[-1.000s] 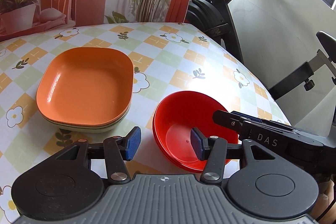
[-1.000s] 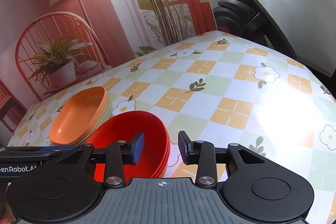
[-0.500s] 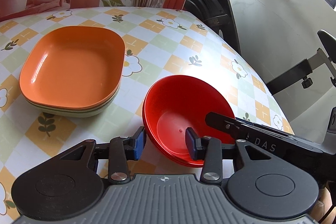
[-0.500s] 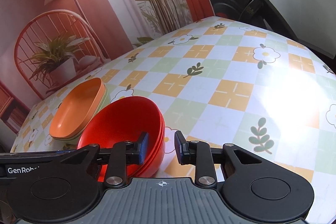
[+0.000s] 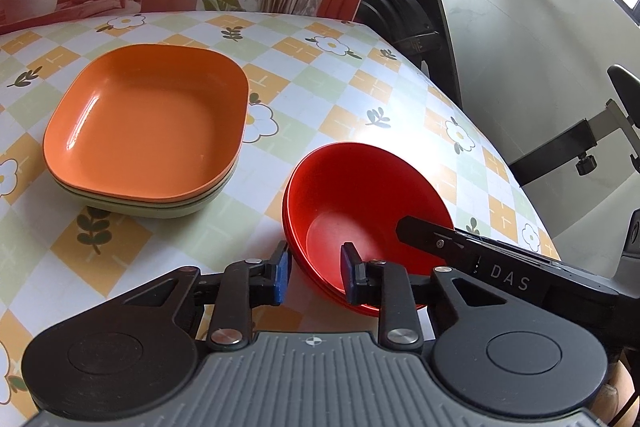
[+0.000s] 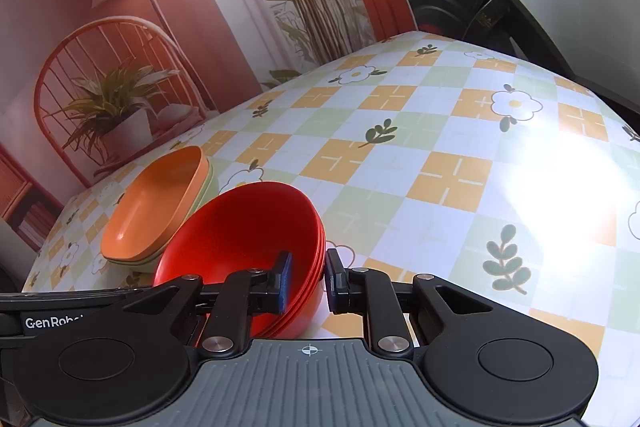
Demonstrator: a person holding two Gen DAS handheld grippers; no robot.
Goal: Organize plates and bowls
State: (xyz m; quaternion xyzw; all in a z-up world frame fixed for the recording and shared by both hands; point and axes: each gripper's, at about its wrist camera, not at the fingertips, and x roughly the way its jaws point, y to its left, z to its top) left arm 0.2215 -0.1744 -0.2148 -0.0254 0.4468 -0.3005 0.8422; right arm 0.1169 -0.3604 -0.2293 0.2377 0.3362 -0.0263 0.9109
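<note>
red bowl stack point(image 5: 360, 203) — glossy, round, nested, near table point(image 6: 440, 155) right edge | left gripper point(image 5: 314, 273), right gripper point(image 6: 306, 279) — jaws straddle opposite rims, contact unclear | orange rounded-square plates point(image 5: 148, 123) stacked beside

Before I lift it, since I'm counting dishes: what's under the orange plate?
Under the orange plate pale green plates show only as stacked rims. Their insides are covered, so the count is uncertain.
</note>
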